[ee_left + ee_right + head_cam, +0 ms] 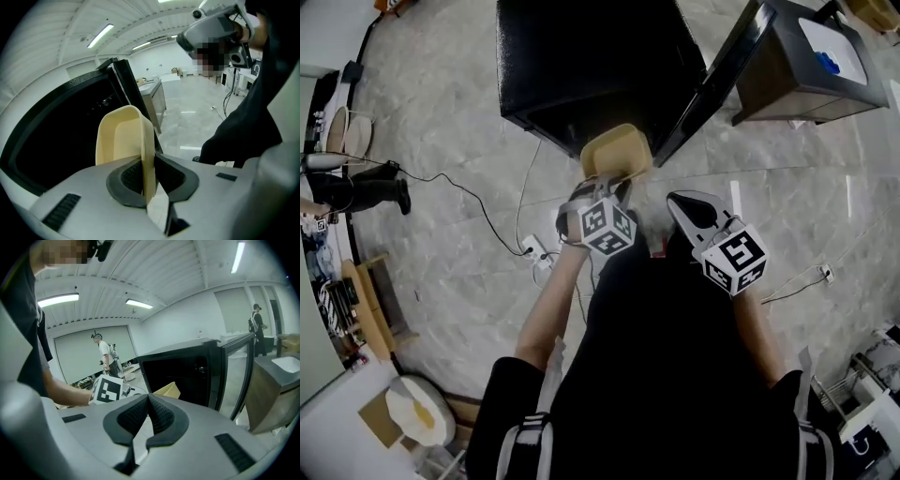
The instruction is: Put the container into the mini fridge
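A cream plastic container (617,152) hangs just in front of the black mini fridge (581,56), whose door (712,84) stands open to the right. My left gripper (605,185) is shut on the container's near wall. In the left gripper view that thin wall (149,154) stands pinched between the two dark pads, and the container's hollow faces the fridge's dark inside (56,136). My right gripper (675,199) hovers beside it on the right, shut and holding nothing; its pads (159,411) meet. From that side I see the container (169,390) at the fridge's opening (183,373).
A power strip with cables (534,251) lies on the marble floor left of my arms. A grey cabinet (787,84) stands just right of the open door. A wooden rack (370,305) is far left. People stand in the distance (105,355), (257,324).
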Motion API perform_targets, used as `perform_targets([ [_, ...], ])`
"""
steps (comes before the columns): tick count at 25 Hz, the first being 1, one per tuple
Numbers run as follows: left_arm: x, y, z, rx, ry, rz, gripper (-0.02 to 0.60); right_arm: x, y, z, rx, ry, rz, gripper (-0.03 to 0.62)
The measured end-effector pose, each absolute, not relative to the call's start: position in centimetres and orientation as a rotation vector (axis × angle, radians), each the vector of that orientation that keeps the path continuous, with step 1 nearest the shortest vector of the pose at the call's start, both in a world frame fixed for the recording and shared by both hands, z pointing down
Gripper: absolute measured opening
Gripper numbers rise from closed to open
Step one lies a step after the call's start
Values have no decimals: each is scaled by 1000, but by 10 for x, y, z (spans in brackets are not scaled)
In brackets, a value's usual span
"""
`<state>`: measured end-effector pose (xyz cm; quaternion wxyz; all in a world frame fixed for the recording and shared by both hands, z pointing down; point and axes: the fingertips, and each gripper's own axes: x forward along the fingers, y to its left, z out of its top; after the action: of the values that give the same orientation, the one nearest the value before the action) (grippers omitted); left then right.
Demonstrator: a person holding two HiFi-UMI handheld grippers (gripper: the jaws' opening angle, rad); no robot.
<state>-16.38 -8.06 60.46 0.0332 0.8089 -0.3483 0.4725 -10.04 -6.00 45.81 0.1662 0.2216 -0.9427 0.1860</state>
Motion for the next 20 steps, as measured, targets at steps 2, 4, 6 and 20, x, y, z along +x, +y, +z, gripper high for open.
perform_targets([
  [2,-171,-87,613,2512,-1036,1511,75,-108,-55,460,647,-2680,557,18],
  [4,-176,-96,622,2525,-1003,1526,75,-112,-53,466,646,-2661,556,17],
  [6,-179,-102,633,2520,-968,1518,72,-112,-50,473,651,-2633,557,18],
  [20,-197,-131,714,2477,-842,1759,74,-91,-46,507,798,-2519,691,17],
])
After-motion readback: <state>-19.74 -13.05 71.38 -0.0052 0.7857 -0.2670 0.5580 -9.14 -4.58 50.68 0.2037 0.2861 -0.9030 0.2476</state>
